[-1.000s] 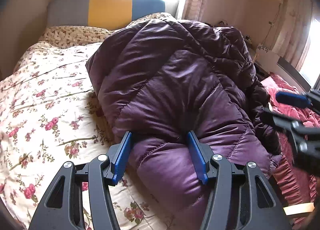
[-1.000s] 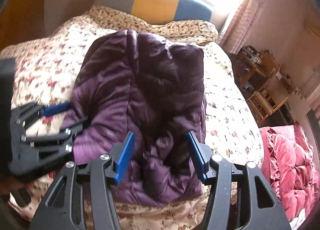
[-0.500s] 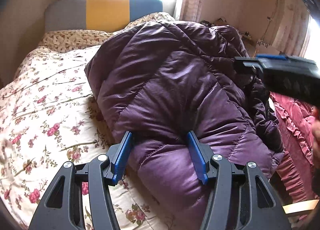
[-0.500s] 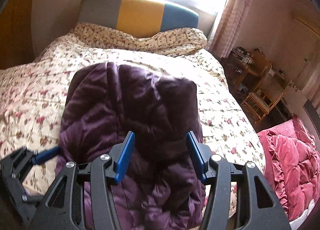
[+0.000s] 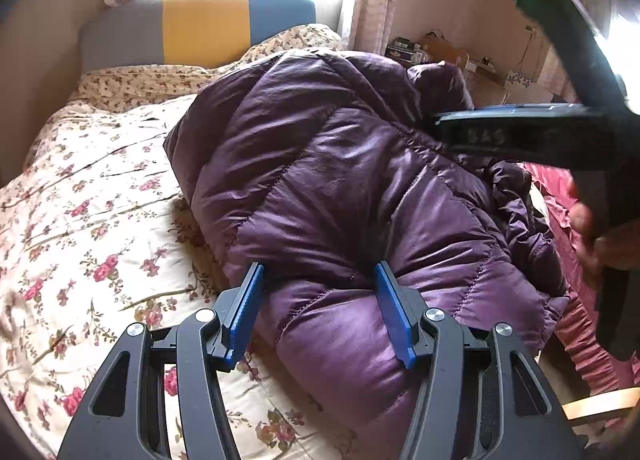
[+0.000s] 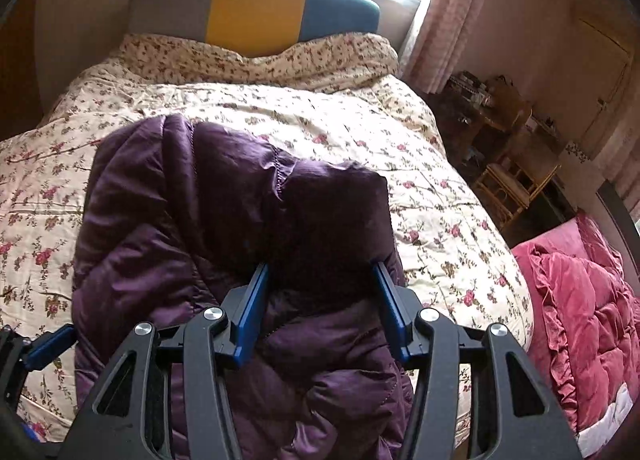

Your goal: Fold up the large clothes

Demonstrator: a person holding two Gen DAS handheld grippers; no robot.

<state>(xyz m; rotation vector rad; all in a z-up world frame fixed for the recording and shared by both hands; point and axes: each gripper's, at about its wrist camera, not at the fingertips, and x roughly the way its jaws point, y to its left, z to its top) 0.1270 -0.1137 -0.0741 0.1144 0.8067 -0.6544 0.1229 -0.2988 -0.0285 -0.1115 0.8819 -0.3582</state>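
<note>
Left gripper (image 5: 318,310): blue pads straddle a puffy quilted roll of the purple down coat (image 5: 340,188) at the near edge of the bed (image 5: 80,220). Fabric bulges between them and appears pressed on both sides; read as a wide pinch on that roll.

Right gripper (image 6: 320,310): jaws closing, about half spread, with a raised dark fold of the coat between them. Whether the pads bite yet, cannot tell.

Coat lies bunched across the middle of the floral quilt, its far end toward the pillow (image 6: 256,56) and striped headboard (image 6: 256,6). Red ruffled bedding (image 6: 580,300) sits beyond the bed's right edge.

Risks, judged: slick padded shell may squirt out of a wide pinch; a grab of the top layer only would leave the lower layers behind, skewing the fold; uneven pull between hands could drag the bulk toward the right edge.
</note>
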